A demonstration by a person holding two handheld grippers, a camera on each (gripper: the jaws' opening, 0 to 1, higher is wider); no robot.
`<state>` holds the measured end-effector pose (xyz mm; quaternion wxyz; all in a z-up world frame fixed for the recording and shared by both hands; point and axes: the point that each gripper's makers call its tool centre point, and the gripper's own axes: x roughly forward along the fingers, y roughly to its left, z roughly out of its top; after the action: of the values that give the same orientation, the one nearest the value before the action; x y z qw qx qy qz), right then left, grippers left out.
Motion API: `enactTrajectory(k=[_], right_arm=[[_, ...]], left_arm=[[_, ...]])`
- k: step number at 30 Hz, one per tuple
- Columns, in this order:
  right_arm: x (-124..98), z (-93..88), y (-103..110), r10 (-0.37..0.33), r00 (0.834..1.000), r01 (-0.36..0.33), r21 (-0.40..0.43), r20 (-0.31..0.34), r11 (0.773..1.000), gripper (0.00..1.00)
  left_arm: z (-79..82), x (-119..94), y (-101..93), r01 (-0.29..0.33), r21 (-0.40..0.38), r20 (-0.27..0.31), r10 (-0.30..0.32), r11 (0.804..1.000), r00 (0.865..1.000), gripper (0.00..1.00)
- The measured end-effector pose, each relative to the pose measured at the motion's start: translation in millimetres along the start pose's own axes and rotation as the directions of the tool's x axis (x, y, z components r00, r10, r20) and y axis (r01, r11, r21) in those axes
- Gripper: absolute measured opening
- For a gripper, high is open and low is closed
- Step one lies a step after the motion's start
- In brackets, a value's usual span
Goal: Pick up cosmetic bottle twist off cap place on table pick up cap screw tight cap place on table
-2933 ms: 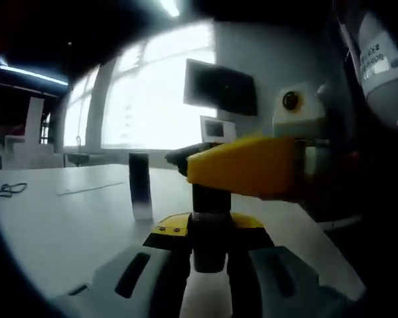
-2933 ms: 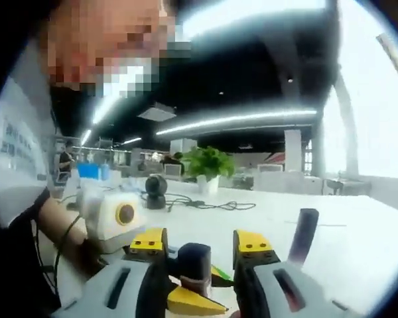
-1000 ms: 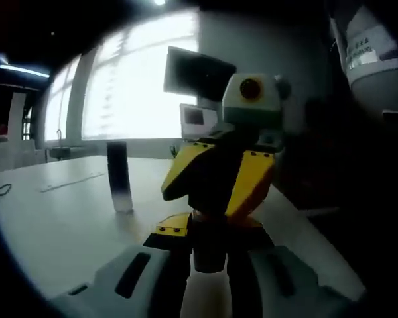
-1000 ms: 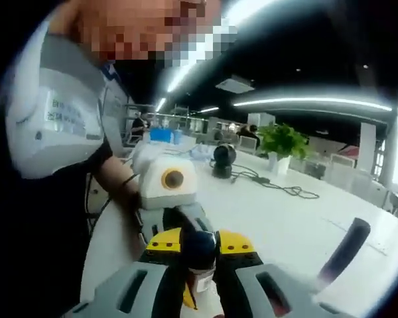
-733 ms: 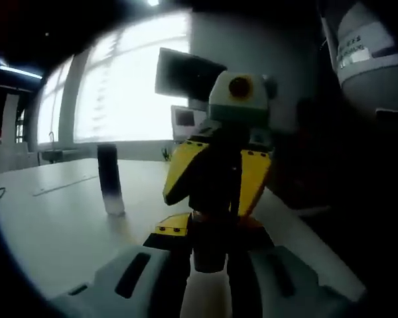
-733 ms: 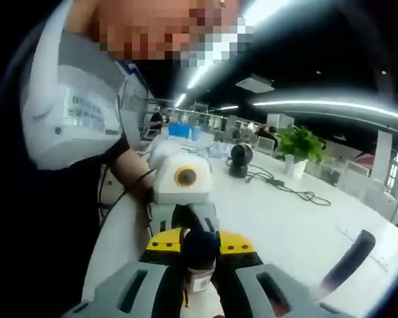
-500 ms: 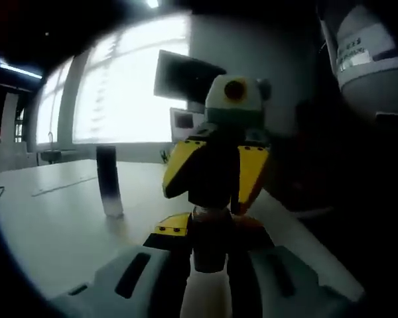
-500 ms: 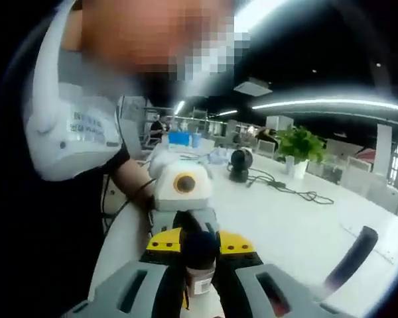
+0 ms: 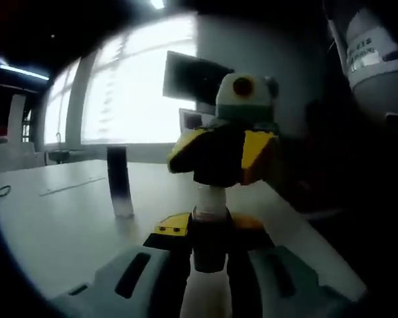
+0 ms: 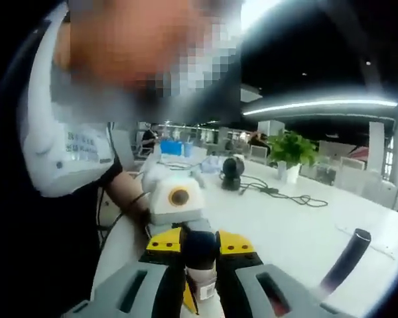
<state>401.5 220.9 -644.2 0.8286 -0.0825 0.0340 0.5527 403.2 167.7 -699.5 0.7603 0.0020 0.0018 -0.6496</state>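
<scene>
In the left gripper view, the left tool (image 9: pixel 209 255) is closed on the dark body of the cosmetic bottle (image 9: pixel 209 237), which stands upright between its jaws with its pale neck showing above them. Directly above that neck, the right tool (image 9: pixel 223 159) comes in from beyond, its yellow-tipped jaws clamped on the dark cap (image 9: pixel 217 173), which sits at the top of the neck; whether it is still threaded on cannot be told. To the left of the left tool, and farther away, a second dark tube-shaped bottle (image 9: pixel 120 191) stands upright on the white desk (image 9: pixel 60 225), well apart from the tools. In the right gripper view, the right tool (image 10: pixel 199 246) is shut around the cap (image 10: pixel 199 244), with the pale neck of the cosmetic bottle (image 10: pixel 202 281) just below the jaws, and the left tool (image 10: pixel 186 222) reaches in from beyond it, held in a person's hand (image 10: pixel 144 213). To the right of the right tool, the second bottle (image 10: pixel 341 262) appears leaning in this tilted view on the desk (image 10: pixel 285 228). Farther off on the desk are a potted plant (image 10: pixel 290 156) and a small round black device (image 10: pixel 232 172) with cables.
</scene>
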Motion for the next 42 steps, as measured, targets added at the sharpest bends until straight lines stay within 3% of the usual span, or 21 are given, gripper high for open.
enactTrajectory(k=[9,12,16,19,23,28,29,36,39,42], right_arm=[[-12,14.7,-17,-0.065,0.995,0.062,0.045,0.071,0.997,0.11],[-15,17.3,-19,-0.075,0.993,0.070,0.063,0.093,0.996,0.11],[-18,24.8,-21,-0.083,0.986,0.068,0.108,0.143,0.992,0.11],[-21,26.7,-24,-0.094,0.983,0.076,0.118,0.156,0.990,0.11],[-22,23.5,-26,-0.108,0.983,0.092,0.113,0.146,0.989,0.11],[-20,20.0,-26,-0.115,0.984,0.098,0.117,0.140,0.988,0.11],[-20,20.4,-27,-0.118,0.982,0.102,0.117,0.145,0.988,0.11],[-22,22.6,-32,-0.133,0.977,0.114,0.120,0.169,0.986,0.11],[-23,22.7,-31,-0.129,0.976,0.108,0.121,0.176,0.987,0.11],[-26,22.6,-32,-0.135,0.973,0.113,0.124,0.185,0.986,0.11]], left_arm=[[0.0,-2,23.9,-0.119,-0.027,0.011,0.119,0.993,0.993,0.10],[-0.4,0,35.9,-0.176,-0.052,0.010,0.177,0.983,0.984,0.10],[-1.1,-1,56.2,-0.270,-0.063,0.009,0.271,0.961,0.963,0.10],[0.0,-6,63.3,-0.309,-0.047,0.014,0.310,0.950,0.951,0.10],[-0.3,-7,65.4,-0.325,-0.036,0.012,0.325,0.945,0.946,0.10],[-2.9,-12,76.2,-0.400,0.004,-0.003,0.400,0.916,0.916,0.10],[-3.5,-15,83.7,-0.444,-0.032,-0.002,0.444,0.895,0.896,0.10],[-16.7,-11,107.2,-0.516,-0.018,-0.079,0.513,0.857,0.855,0.10],[-16.9,-12,122.4,-0.572,-0.021,-0.080,0.569,0.820,0.818,0.10],[-17.9,-9,127.0,-0.582,-0.010,-0.087,0.579,0.813,0.810,0.10]])
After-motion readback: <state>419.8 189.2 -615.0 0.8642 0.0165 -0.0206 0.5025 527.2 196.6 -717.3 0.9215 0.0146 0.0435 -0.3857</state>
